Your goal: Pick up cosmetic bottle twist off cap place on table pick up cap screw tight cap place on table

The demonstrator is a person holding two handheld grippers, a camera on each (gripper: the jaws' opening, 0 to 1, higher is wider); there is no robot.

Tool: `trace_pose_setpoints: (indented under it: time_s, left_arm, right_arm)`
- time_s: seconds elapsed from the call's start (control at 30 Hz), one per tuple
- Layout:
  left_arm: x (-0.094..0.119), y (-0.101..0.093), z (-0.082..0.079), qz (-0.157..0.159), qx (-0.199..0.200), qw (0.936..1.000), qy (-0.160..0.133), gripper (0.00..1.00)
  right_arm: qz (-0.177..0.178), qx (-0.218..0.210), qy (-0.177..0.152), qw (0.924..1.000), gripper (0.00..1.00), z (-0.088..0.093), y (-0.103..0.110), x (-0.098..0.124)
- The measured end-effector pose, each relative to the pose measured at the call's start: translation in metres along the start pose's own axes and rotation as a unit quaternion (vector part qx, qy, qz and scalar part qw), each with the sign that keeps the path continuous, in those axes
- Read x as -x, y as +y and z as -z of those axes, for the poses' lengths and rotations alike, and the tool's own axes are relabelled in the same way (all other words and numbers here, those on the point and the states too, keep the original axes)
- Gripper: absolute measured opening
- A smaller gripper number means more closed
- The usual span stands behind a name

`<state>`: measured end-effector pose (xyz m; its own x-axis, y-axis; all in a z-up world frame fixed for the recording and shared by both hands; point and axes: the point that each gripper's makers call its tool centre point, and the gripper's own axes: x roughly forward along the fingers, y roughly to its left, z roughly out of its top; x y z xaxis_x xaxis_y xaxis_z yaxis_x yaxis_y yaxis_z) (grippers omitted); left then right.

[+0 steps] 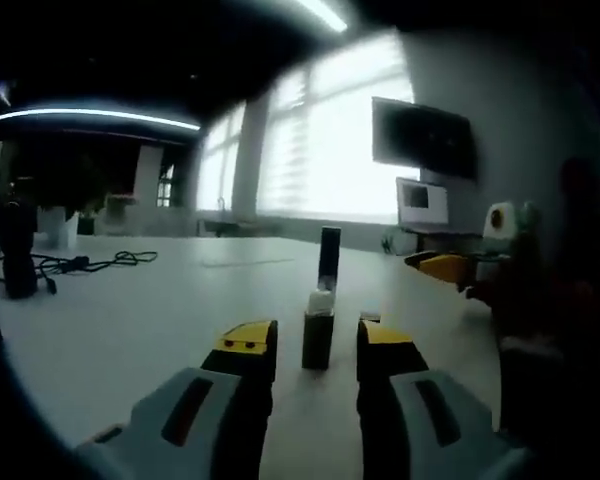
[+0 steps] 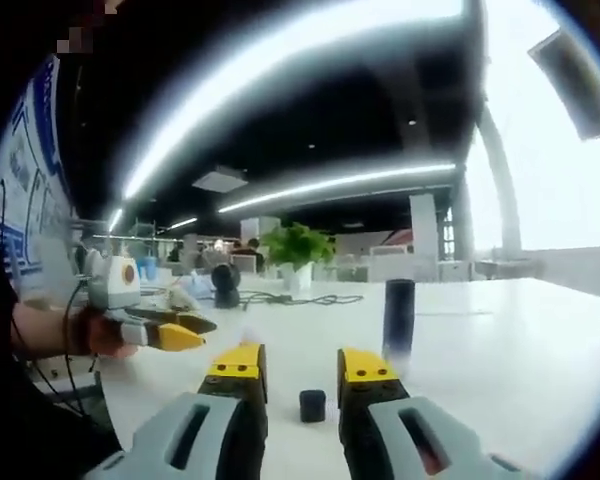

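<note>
The left gripper (image 1: 317, 345) rises from the bottom of the left gripper view with its yellow-tipped jaws apart, holding nothing. Between the jaw tips, standing upright on the white tabletop (image 1: 140, 320), is the cosmetic bottle (image 1: 318, 338): a dark body with a pale uncapped neck on top. Whether the jaws touch it cannot be told; gaps show on both sides. Farther along the tabletop, behind the bottle, a taller dark cylinder (image 1: 329, 258) stands upright. At the right of this view the right gripper (image 1: 442, 266) reaches in with its yellow tip above the tabletop. Toward the far left edge of the tabletop lie black cables (image 1: 85, 263) beside a dark upright object (image 1: 17, 250).

In the right gripper view, the right gripper (image 2: 302, 365) also has its jaws spread and empty. The small dark cap (image 2: 312, 405) sits on the tabletop (image 2: 500, 350) between them, low in the gap, apart from both jaws. The tall dark cylinder (image 2: 398, 316) stands upright beyond the right jaw. At the left of this view a hand (image 2: 105, 335) holds the left gripper (image 2: 165, 330), its yellow jaws pointing right. A green plant (image 2: 296, 248) stands toward the far edge of the tabletop, with cables near it.
</note>
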<state>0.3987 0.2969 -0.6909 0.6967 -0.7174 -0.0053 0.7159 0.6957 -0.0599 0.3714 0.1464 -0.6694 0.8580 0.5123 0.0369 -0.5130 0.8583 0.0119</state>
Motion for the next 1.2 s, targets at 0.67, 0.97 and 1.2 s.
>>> trace_pose_setpoints:
  time_s: [0.67, 0.97, 1.2]
  left_arm:
    - [-0.017, 0.001, 0.0, 0.002, -0.015, 0.9998, 0.009, 0.19]
    - [-0.025, -0.011, 0.016, 0.026, -0.04, 0.9974, 0.054, 0.16]
    - [-0.028, -0.006, 0.017, 0.019, -0.033, 0.9979, 0.053, 0.17]
  right_arm:
    - [0.009, -0.006, 0.018, 0.9998, 0.21, 0.01, -0.005, -0.005]
    - [0.001, -0.004, 0.025, 0.9997, 0.22, 0.013, 0.001, -0.009]
    - [0.002, 0.002, 0.032, 0.9995, 0.22, 0.015, 0.0, -0.01]
